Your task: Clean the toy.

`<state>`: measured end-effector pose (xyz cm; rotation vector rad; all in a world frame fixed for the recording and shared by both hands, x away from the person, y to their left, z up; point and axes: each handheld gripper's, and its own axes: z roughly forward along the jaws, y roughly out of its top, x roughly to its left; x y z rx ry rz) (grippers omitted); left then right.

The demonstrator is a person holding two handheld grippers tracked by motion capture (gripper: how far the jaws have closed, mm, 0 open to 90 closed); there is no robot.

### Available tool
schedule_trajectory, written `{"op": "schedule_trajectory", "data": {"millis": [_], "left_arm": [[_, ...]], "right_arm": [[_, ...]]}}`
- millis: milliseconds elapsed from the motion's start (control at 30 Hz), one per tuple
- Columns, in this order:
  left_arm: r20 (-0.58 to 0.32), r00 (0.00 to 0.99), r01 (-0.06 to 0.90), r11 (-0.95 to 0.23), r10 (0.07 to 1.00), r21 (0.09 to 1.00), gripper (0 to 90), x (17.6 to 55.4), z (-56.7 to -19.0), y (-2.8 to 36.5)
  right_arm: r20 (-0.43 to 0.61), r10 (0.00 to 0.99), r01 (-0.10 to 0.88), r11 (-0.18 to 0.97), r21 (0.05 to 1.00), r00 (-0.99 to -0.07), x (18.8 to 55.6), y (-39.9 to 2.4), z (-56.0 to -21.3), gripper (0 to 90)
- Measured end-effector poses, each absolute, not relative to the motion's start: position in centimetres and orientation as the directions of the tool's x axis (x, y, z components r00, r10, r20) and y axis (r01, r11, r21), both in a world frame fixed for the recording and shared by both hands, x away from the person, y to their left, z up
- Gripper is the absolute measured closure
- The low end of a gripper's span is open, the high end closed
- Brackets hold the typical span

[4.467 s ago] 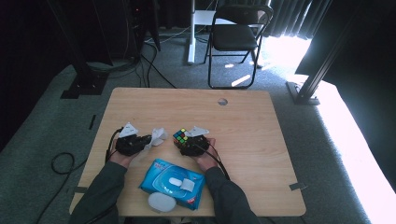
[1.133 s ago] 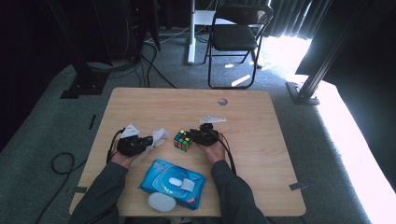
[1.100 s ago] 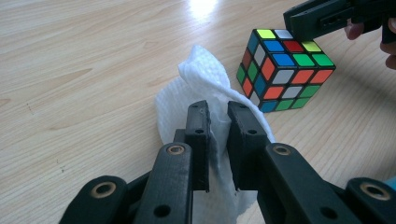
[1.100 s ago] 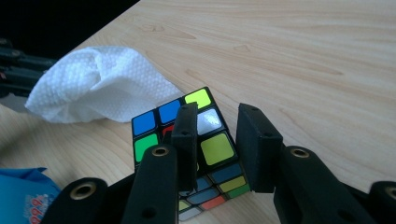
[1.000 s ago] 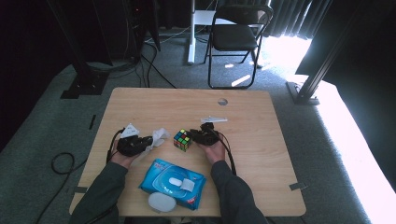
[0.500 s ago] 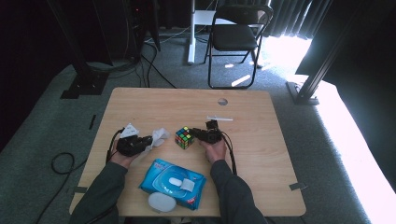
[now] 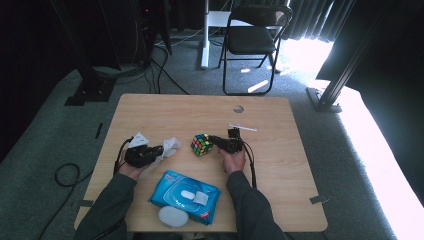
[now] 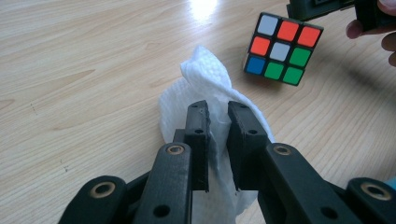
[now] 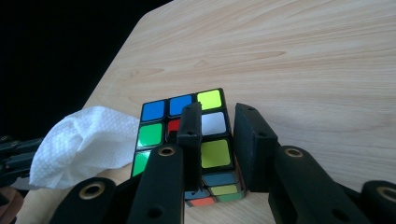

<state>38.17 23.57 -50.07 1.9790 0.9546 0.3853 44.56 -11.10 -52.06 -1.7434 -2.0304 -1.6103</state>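
A scrambled colour cube (image 7: pixel 201 144) is at mid-table, tilted, with my right gripper (image 7: pixel 212 140) shut on it from the right. In the right gripper view the jaws clamp the cube's (image 9: pixel 210 135) right-hand layer, gripper (image 9: pixel 217 112). To its left, my left gripper (image 7: pixel 161 150) rests low on the table, shut on a crumpled white wipe (image 7: pixel 171 146). The left gripper view has the wipe (image 8: pixel 205 74) bulging up between the nearly closed jaws of the gripper (image 8: pixel 218 109), with the cube (image 8: pixel 280 49) beyond it to the right.
A blue pack of wet wipes (image 7: pixel 185 196) lies near the front edge of the wooden table (image 7: pixel 175 112), with a white oval lid (image 7: pixel 172 216) beside it. A cable hole (image 7: pixel 238 108) is at the far side. A folding chair (image 7: pixel 255 35) stands behind the table.
My right gripper has carried the cube away from the wipe, to the right and a little farther up the table. The left gripper and its wipe have stayed put.
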Motion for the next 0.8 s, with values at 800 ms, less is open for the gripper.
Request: {"op": "schedule_trajectory", "data": {"millis": [800], "left_arm": [[-0.091,0.657,0.476,-0.318,0.748,0.820,78.4,38.2,-50.1,23.6]], "right_arm": [[0.369,0.781,0.637,0.049,0.769,-0.504,42.2,-11.4,-52.7,54.9]]}}
